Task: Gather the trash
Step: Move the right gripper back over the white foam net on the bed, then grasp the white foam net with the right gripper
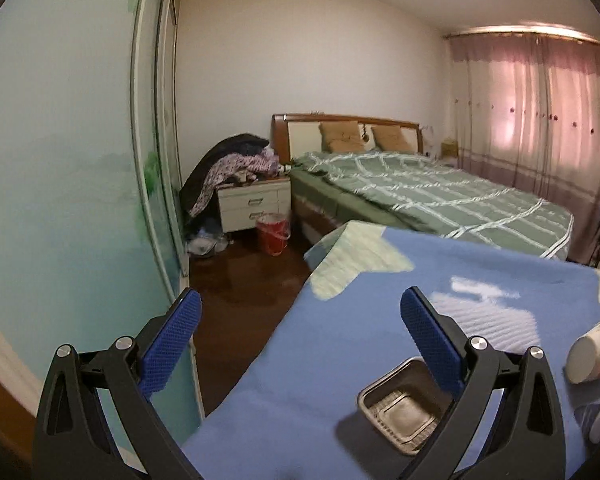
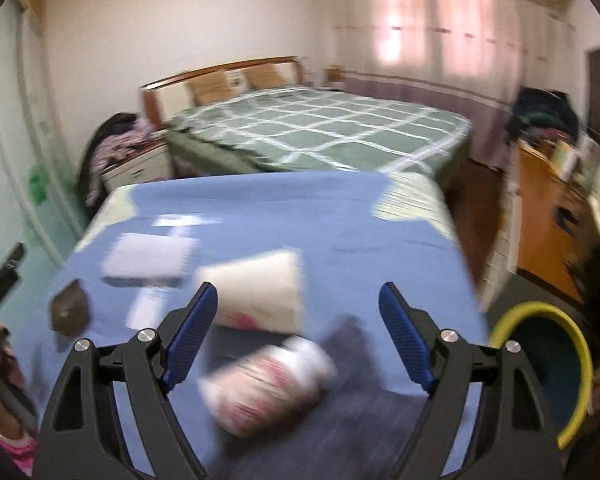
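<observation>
A blue cloth covers the table. My left gripper is open and empty over the table's left edge, with a foil tray just beyond its right finger. A white paper cup lies on its side at the right. My right gripper is open and empty above a white bottle with red print lying on its side. The paper cup, the foil tray and a white flat box lie beyond. The right view is blurred.
A bin with a yellow rim stands at the table's right. A bed with a green checked cover lies beyond the table. A red bucket and a nightstand stand by the bed. A wardrobe is left.
</observation>
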A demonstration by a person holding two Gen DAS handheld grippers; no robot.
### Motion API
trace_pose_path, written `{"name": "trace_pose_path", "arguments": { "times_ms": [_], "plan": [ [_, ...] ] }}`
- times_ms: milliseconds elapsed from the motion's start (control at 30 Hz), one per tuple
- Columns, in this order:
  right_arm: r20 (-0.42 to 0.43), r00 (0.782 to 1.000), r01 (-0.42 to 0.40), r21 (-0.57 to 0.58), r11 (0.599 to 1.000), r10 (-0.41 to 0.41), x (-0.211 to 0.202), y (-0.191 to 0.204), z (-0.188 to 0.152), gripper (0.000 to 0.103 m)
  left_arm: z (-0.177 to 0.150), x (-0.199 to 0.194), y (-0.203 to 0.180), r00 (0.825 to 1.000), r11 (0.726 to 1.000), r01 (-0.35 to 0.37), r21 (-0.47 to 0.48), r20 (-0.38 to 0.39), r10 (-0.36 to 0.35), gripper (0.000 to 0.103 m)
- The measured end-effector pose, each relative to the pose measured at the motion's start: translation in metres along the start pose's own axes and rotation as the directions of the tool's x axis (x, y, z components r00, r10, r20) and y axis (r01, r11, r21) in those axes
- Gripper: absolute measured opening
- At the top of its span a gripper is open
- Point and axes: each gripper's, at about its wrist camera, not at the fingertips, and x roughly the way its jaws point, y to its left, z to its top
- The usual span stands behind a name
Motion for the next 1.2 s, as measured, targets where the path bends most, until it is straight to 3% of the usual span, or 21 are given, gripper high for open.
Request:
{"name": "trace_pose_path", "arguments": {
  "times_ms": [100,333,433,700,933,1100,1200],
  "plan": [
    [-0.044,0.992,-0.119,-0.041,0.992,0.117,0.023,0.040,0.015,0.079,0.005,-0.004,0.006,1.000,1.000,-0.006,-0.030,0.017,0.007,0.098],
    [-0.163,0.964,-0.228,-0.101,0.968,0.210,0.085,0.113,0.034,0.079,0.004,-0.006,0.012,0.999,0.994,-0.034,-0.104,-0.002,0.034,0.098],
    [-0.213,0.959,-0.210,-0.097,0.973,0.186,0.116,0.128,0.040,0.079,0.003,-0.004,0.018,0.999,0.991,-0.044,-0.128,-0.014,0.042,0.098],
    [-0.260,0.963,-0.119,-0.155,0.981,0.076,0.152,0.144,0.038,0.078,0.001,0.001,0.021,0.994,0.985,-0.105,-0.136,-0.048,0.099,0.098],
    [-0.302,0.952,-0.101,-0.155,0.983,0.051,0.177,0.150,0.026,0.078,-0.003,0.009,0.024,0.989,0.981,-0.135,-0.139,-0.078,0.125,0.098],
    [-0.312,0.946,-0.130,-0.121,0.984,0.087,0.181,0.149,0.025,0.063,-0.004,0.010,0.024,0.990,0.982,-0.127,-0.142,-0.086,0.116,0.098],
    [-0.302,0.948,-0.147,-0.129,0.981,0.102,0.175,0.153,0.023,0.043,-0.005,0.010,0.024,0.990,0.982,-0.125,-0.141,-0.086,0.114,0.098]
  ]
}}
